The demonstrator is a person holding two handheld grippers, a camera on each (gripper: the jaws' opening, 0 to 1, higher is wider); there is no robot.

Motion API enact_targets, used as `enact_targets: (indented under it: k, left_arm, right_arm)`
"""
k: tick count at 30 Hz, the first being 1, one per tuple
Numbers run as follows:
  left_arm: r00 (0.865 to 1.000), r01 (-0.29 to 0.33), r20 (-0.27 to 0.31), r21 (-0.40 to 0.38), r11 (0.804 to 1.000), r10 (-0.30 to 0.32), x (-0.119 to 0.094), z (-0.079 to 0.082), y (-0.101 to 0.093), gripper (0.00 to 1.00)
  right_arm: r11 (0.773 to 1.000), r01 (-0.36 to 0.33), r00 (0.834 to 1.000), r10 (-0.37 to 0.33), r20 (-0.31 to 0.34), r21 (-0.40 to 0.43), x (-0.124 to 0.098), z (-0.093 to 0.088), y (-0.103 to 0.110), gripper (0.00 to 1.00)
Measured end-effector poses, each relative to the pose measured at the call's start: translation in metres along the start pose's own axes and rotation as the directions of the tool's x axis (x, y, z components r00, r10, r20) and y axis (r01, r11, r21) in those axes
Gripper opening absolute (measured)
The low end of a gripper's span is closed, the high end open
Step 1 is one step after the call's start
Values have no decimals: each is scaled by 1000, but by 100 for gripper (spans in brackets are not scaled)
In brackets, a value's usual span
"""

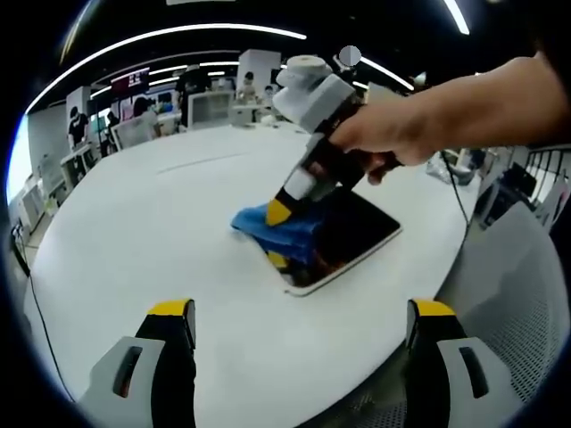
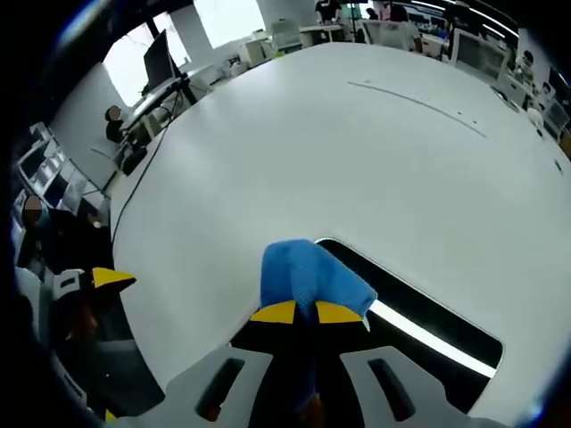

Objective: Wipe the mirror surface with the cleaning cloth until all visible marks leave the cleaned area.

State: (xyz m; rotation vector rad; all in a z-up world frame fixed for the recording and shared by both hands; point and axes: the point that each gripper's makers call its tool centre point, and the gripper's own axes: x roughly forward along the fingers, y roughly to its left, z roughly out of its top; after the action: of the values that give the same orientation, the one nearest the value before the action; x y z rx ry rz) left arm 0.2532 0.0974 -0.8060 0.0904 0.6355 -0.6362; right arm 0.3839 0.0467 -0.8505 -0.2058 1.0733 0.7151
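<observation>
A dark mirror (image 1: 352, 234) in a white frame lies flat on the white table (image 1: 152, 214). A hand holds my right gripper (image 1: 278, 236) tilted down over the mirror's left end, shut on a blue cleaning cloth (image 1: 254, 220) that presses on the glass. In the right gripper view the cloth (image 2: 308, 272) bunches ahead of my right gripper (image 2: 306, 312) at the mirror's (image 2: 428, 325) near corner. My left gripper (image 1: 302, 312) hovers open over the table's near edge, short of the mirror, with nothing between its jaws. One of its yellow fingertips (image 2: 111, 278) shows at the left of the right gripper view.
The big white table stretches away bare behind the mirror (image 2: 357, 134). A grey mesh chair (image 1: 517, 294) stands at the right past the table edge. A cable (image 1: 36, 308) hangs at the left. Desks, screens and people (image 1: 192, 89) stand far behind.
</observation>
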Motion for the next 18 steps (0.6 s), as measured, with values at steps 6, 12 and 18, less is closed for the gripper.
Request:
enact_targets:
  k: [6, 12, 18]
  left_arm:
    - [1000, -2, -1, 0, 1000, 2, 0, -1, 1, 99]
    - [1000, -3, -3, 0, 1000, 3, 0, -1, 1, 99]
    - [1000, 2, -4, -1, 1000, -2, 0, -2, 0, 99]
  right_arm:
    - [1000, -9, 1000, 9, -3, -9, -1, -5, 6, 1]
    - [1000, -14, 1000, 14, -6, -19, -1, -7, 9, 1]
    - [999, -19, 1000, 19, -13, -35, -2, -11, 18, 1]
